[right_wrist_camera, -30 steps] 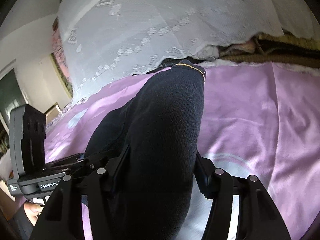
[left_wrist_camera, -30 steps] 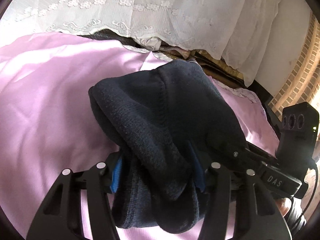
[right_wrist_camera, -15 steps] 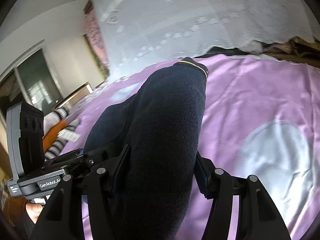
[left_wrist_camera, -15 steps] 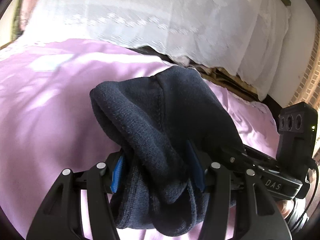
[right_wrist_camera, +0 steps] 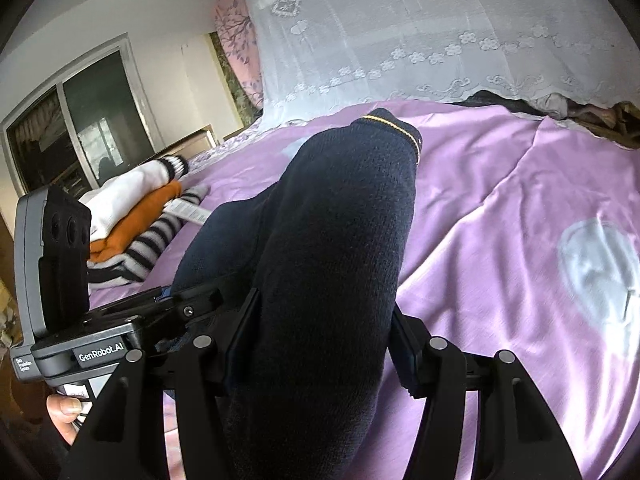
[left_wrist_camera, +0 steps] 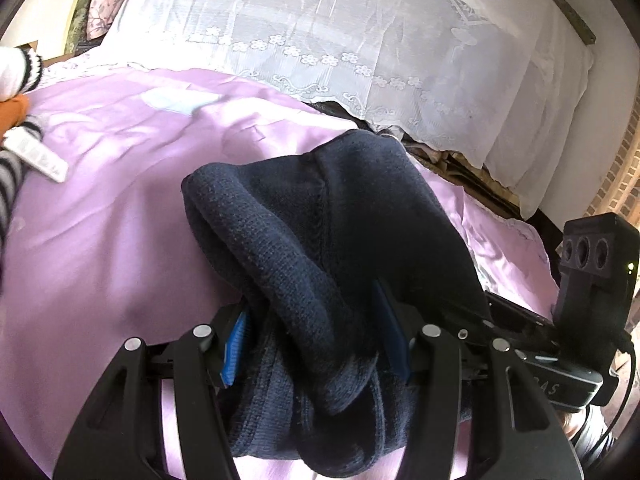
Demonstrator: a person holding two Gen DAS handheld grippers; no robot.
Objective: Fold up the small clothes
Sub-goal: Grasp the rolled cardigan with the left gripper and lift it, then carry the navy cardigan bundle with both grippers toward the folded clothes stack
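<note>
A folded dark navy knit garment is held between both grippers above the pink bedsheet. My left gripper is shut on one end of it, its blue pads pressed into the bunched knit. My right gripper is shut on the other end; the garment bulges forward over the fingers, a thin yellow stripe at its far edge. Each gripper's body shows in the other's view, at the right of the left wrist view and at the left of the right wrist view.
A stack of folded clothes, white, orange and black-and-white striped, lies on the sheet to the left, with a paper tag. A white lace cover drapes the back. A window is at far left.
Both grippers have swung left with the navy garment still gripped. The stack of folded clothes has come into view at the left. The grip has not changed.
</note>
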